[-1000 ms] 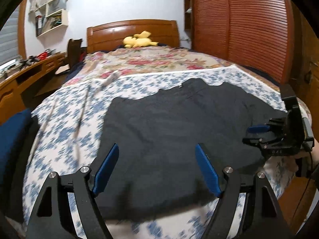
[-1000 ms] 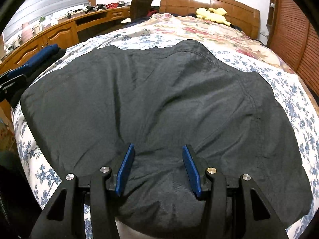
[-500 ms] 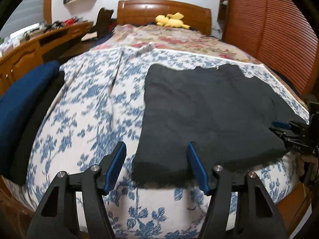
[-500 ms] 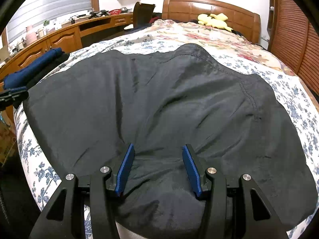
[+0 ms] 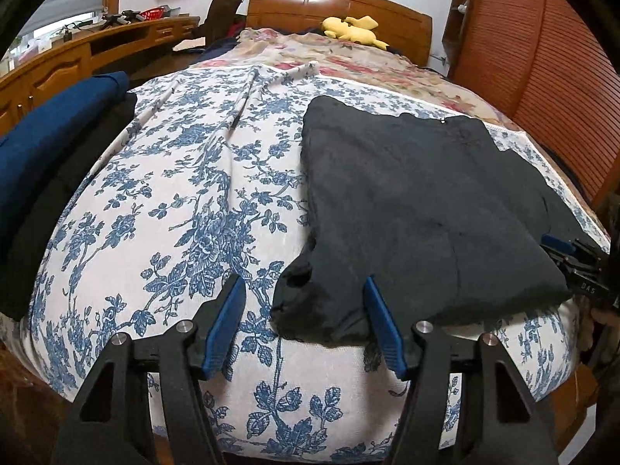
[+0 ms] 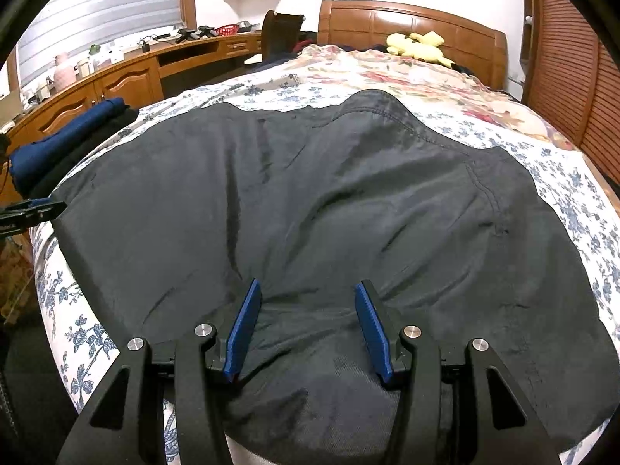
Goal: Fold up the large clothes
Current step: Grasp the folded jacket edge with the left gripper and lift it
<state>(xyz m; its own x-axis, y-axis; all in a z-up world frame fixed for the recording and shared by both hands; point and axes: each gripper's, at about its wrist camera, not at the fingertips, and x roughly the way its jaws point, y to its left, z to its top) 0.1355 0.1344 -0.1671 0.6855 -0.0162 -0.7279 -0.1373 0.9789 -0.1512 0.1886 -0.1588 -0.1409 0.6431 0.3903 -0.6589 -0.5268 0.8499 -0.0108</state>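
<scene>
A large dark grey garment (image 5: 418, 209) lies spread flat on the blue-flowered bedsheet (image 5: 186, 201). It fills the right wrist view (image 6: 310, 213). My left gripper (image 5: 304, 294) is open, its blue fingers astride the garment's near left corner at the bed's front edge. My right gripper (image 6: 308, 298) is open over the garment's near hem, with cloth between the fingers. The right gripper also shows at the right edge of the left wrist view (image 5: 569, 252). The left gripper's tip shows at the left edge of the right wrist view (image 6: 35, 211).
A folded navy cloth (image 5: 50, 131) over a black pile lies at the bed's left side. A wooden desk (image 6: 116, 73) runs along the left wall. A yellow plush toy (image 5: 352, 29) sits by the headboard. A wooden slatted wardrobe (image 5: 542, 38) stands right.
My left gripper has swung left and come down to the garment's near left corner. My right gripper has stayed over the near hem, with the garment slightly lower in its view.
</scene>
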